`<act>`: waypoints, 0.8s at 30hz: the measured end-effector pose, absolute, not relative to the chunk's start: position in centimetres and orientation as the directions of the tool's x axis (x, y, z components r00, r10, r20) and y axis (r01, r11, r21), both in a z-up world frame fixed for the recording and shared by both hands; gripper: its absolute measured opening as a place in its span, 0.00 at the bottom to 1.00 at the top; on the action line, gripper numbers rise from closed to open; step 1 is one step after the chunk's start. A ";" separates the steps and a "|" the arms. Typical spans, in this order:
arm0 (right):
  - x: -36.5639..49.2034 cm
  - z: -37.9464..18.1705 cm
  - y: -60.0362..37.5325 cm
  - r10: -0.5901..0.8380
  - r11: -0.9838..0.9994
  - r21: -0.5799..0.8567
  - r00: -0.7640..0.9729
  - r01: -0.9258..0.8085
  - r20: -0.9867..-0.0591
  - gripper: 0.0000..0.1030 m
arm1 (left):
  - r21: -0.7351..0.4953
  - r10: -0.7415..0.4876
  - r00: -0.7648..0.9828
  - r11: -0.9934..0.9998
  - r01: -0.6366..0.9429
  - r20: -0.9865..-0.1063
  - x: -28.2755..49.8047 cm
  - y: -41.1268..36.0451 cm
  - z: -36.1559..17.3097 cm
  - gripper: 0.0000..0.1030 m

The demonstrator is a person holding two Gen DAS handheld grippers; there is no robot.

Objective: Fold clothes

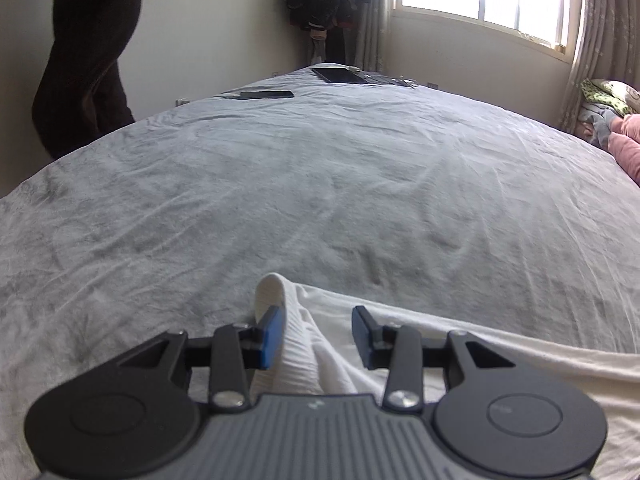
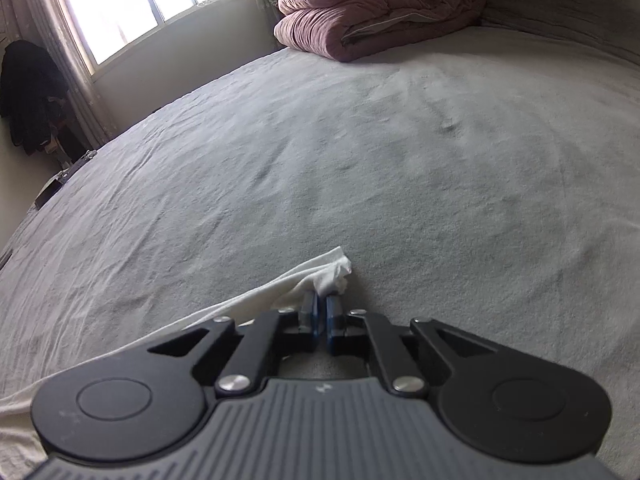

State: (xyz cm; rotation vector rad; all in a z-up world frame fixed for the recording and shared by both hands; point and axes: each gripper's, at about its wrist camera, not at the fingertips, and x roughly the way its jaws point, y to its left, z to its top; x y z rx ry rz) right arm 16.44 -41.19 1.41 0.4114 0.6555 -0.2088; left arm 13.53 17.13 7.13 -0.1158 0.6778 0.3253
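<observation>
- Nearest to me, the left hand-held gripper (image 1: 318,336) hangs low over the near edge of the bed (image 1: 320,200), its jaws partly apart. A ribbed fold of the white garment (image 1: 440,344) stands up between them and leans on the left blue pad, while the right pad stands clear, so nothing is truly clamped.
- Across from it, the right hand-held gripper (image 2: 320,312) has its jaws drawn together on a bunched corner of that same white garment (image 2: 276,292), with a small tuft poking out past the tips.
- Most of the white cloth lies along the bed's near edge, stretched between the two tools and resting on the grey bedcover.
- My guess is that the step in hand is getting a grip on both ends before lifting or spreading the piece to fold it.
- To do it well, I would close the left jaws squarely on the ribbed fold first, taking one clean edge and none of the bedcover beneath.
- Then both ends ought to rise evenly, keeping the cloth taut so it opens flat.
- Further off, a tablet (image 1: 340,75) and a phone (image 1: 267,95) lie at the far side of the bed, and a folded pink quilt (image 2: 372,8) sits at its head, all well apart from the work.
</observation>
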 end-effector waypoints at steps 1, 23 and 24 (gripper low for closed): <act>16.3 1.7 -41.3 -0.068 0.900 0.300 0.781 0.317 -0.621 0.04 | 0.004 0.254 0.730 0.946 -0.325 -0.634 13.5 16.9 7.1 0.38; 14.4 5.1 -42.3 -0.065 0.974 0.119 0.737 0.194 -0.672 0.40 | -0.053 0.135 0.691 0.968 -0.244 -0.710 14.0 16.8 5.9 0.41; 14.6 4.9 -42.5 -0.071 0.974 0.115 0.745 0.195 -0.663 0.40 | -0.054 0.134 0.689 0.968 -0.243 -0.712 14.0 16.8 5.8 0.41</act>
